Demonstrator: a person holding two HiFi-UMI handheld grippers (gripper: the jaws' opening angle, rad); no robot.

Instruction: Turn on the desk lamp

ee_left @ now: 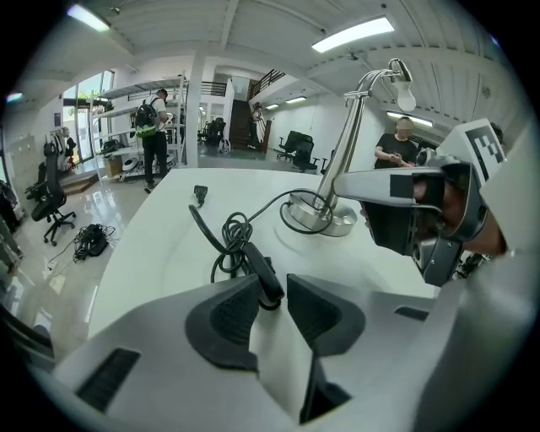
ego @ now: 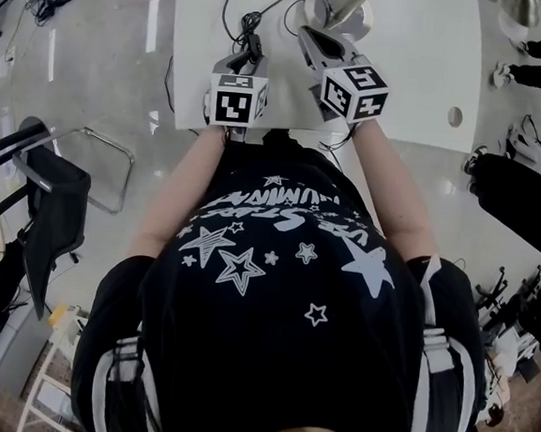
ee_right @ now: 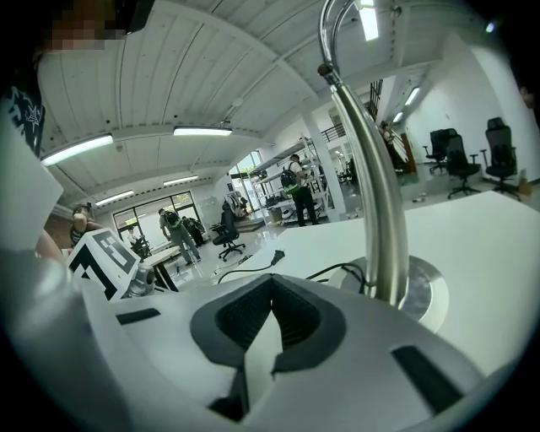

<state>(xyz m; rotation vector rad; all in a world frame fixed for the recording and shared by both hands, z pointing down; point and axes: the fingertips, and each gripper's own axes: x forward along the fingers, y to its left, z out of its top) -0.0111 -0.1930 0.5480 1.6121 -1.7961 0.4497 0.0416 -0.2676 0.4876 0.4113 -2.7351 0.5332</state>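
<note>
The silver desk lamp stands on the white table [ego: 415, 72], its round base [ego: 343, 12] at the far middle. In the left gripper view the base [ee_left: 325, 218] carries a bent neck up to the bulb head [ee_left: 404, 84]. The black cord lies coiled [ee_left: 229, 238], and its inline switch [ee_left: 263, 272] sits right at the tips of my left gripper [ee_left: 272, 283]. That gripper is open, its pads not touching the switch. My right gripper [ee_right: 271, 285] is shut and empty, beside the lamp stem [ee_right: 375, 194]. In the head view, the left gripper [ego: 243, 65] and right gripper [ego: 311, 37] hover over the table's near edge.
The cord's plug [ee_left: 200, 194] lies loose farther out on the table. A round cable hole [ego: 455, 116] is at the table's right. An office chair [ego: 51, 191] stands on the floor to the left. People stand and sit in the background of the room.
</note>
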